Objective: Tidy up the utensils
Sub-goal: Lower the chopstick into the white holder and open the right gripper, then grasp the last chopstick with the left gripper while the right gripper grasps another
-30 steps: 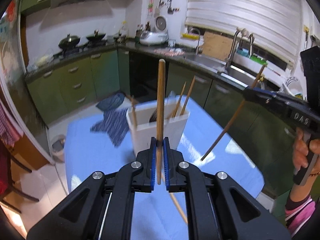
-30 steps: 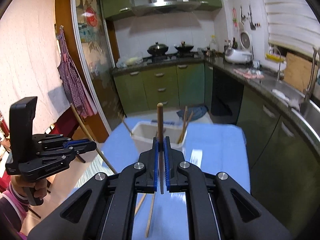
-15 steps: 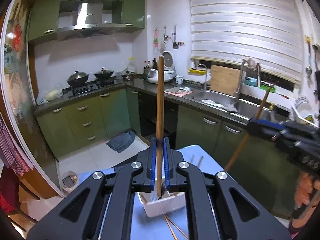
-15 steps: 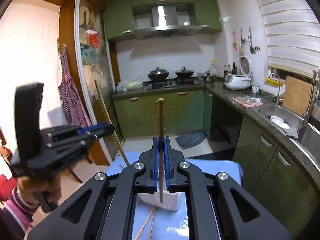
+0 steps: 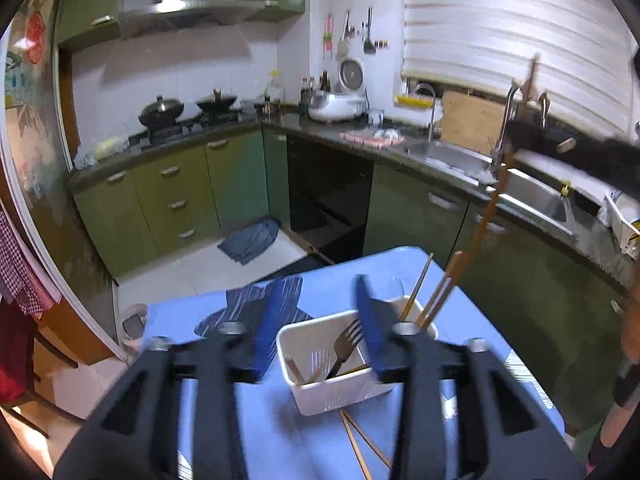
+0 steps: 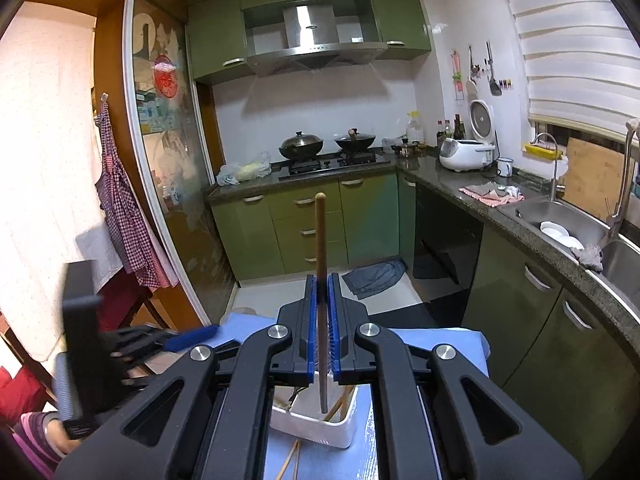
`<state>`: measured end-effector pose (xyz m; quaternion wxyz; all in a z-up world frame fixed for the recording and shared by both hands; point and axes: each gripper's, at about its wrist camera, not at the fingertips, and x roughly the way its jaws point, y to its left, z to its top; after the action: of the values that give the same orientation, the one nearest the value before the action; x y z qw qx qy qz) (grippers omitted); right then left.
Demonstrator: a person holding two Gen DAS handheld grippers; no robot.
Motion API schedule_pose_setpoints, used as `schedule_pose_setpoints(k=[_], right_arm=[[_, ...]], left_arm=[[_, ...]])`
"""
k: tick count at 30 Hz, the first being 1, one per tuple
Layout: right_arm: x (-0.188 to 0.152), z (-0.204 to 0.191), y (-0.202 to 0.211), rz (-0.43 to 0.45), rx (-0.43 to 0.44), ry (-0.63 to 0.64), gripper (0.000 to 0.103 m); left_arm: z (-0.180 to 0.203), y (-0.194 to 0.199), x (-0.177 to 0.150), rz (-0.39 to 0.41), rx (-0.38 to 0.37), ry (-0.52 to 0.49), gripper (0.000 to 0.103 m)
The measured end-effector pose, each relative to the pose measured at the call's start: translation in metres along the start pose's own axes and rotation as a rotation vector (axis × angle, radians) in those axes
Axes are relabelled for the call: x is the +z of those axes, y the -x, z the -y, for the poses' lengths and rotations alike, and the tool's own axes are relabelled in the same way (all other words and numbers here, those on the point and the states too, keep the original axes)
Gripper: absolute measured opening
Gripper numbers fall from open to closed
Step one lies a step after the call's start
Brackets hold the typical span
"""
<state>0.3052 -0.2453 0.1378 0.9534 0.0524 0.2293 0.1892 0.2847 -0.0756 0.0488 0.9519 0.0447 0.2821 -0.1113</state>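
My left gripper (image 5: pixel 316 322) jaws spread empty, right gripper (image 6: pixel 321 320) jaws pinching a chopstick (image 6: pixel 320 264) over the bin (image 5: pixel 340 394); two chopsticks (image 5: pixel 362 446) left on bench at 6 o'clock.

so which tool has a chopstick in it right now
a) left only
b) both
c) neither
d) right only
d: the right tool is clamped on an upright chopstick above the white bin, while the left tool is spread open with nothing between its fingers.
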Motion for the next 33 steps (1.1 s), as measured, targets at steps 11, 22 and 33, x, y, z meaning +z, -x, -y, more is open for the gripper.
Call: schedule_pose_setpoints(k=[11, 22, 33], right_arm=[[-0.027, -0.003, -0.037, -0.062, -0.001, -0.007, 0.006], [-0.058, -0.008, -0.056, -0.116, -0.025, 0.000, 0.007], [-0.088, -0.011, 0.033, -0.014, -0.029, 0.011, 0.021]], left_arm=[[0.000, 0.057, -0.050, 0.006, -0.063, -0.001, 0.049], [0.001, 0.045, -0.090, -0.063, -0.036, 0.009, 0.056], [0.031, 0.039, -0.111, -0.104, -0.037, -0.051, 0.056]])
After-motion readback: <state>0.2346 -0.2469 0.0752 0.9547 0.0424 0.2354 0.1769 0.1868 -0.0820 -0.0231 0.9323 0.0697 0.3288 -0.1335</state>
